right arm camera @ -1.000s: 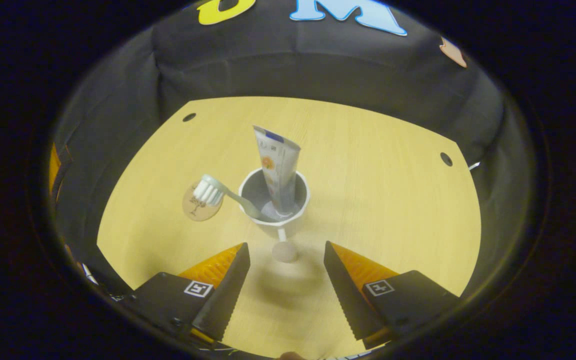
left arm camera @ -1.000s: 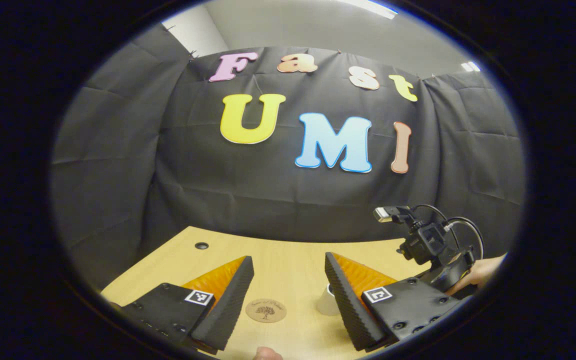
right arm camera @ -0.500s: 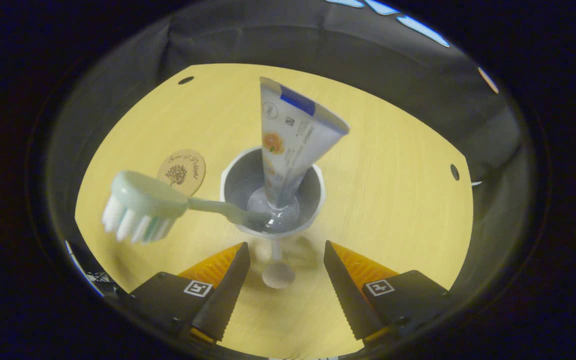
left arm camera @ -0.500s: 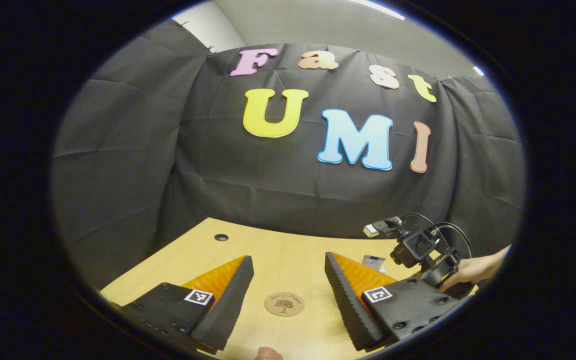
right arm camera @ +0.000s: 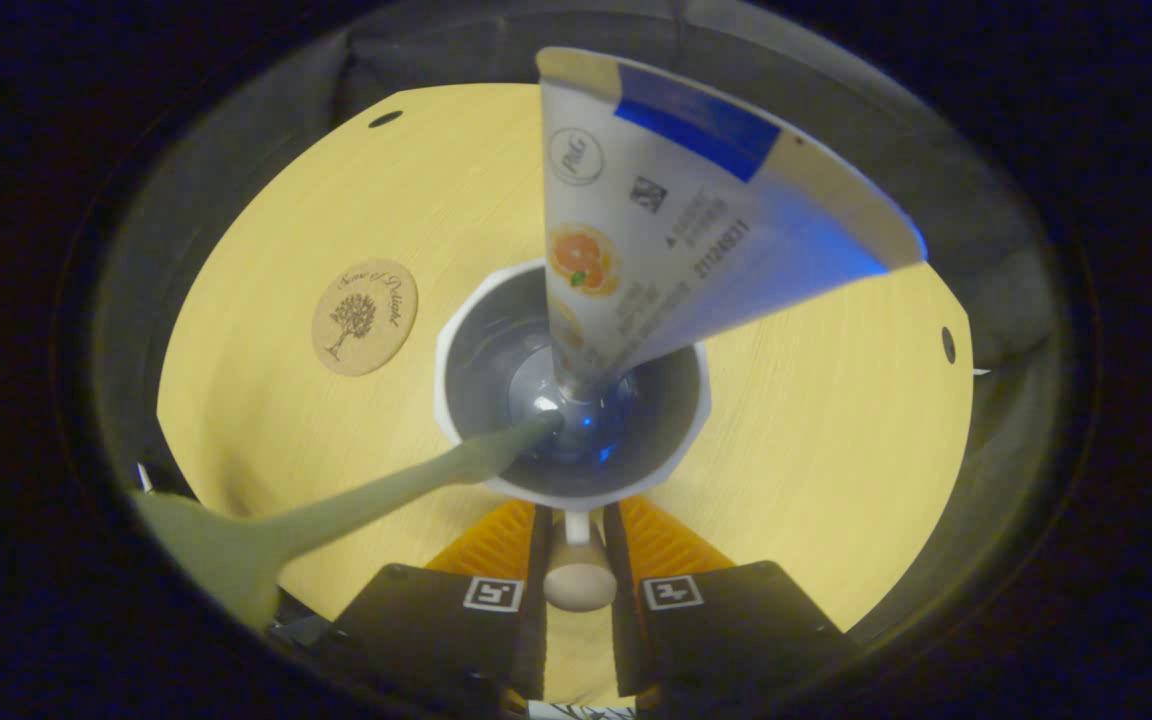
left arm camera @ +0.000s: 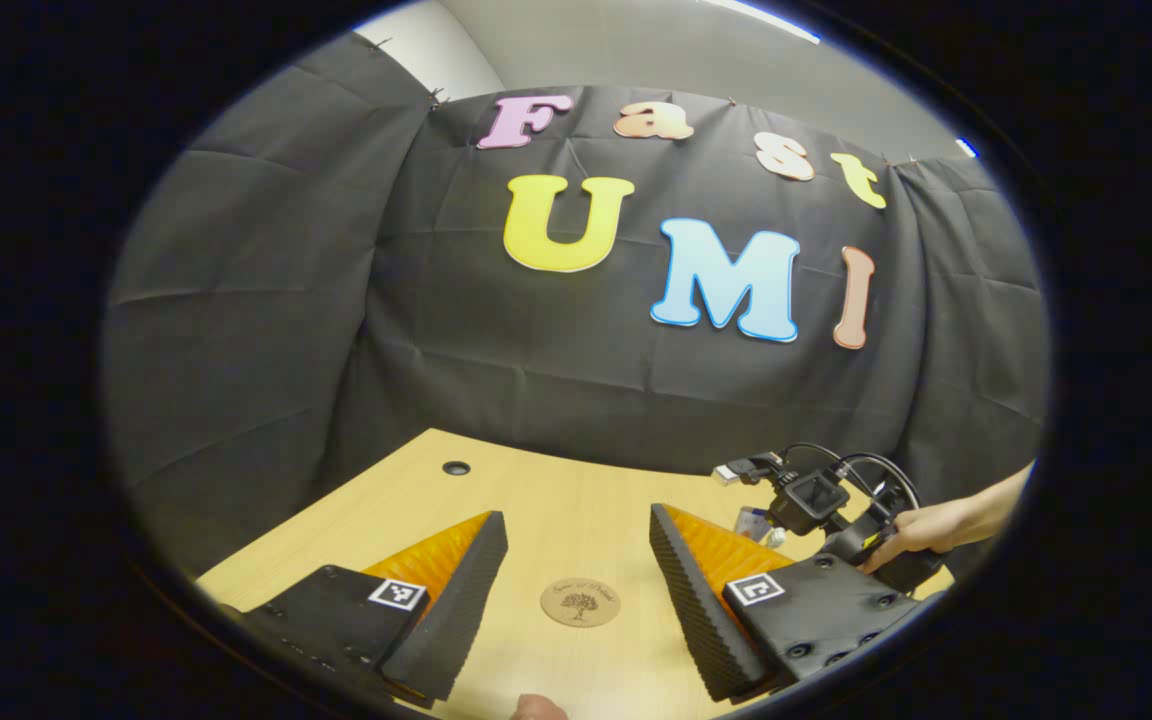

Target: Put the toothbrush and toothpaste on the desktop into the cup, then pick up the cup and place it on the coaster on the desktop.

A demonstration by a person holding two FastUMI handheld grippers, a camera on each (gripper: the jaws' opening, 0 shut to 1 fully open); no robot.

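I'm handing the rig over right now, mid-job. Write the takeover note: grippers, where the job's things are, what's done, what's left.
Right gripper: fingers closed in on the cup's handle, apparently gripping it.
Left gripper: open, holding nothing, hovering over the desktop.
Cup: on the desktop, beside the coaster, not on it.
Toothpaste and toothbrush: both standing in the cup, leaning out over the rim.
Done: both items loaded.
Left: lift the cup by the handle, set it on the coaster, release.
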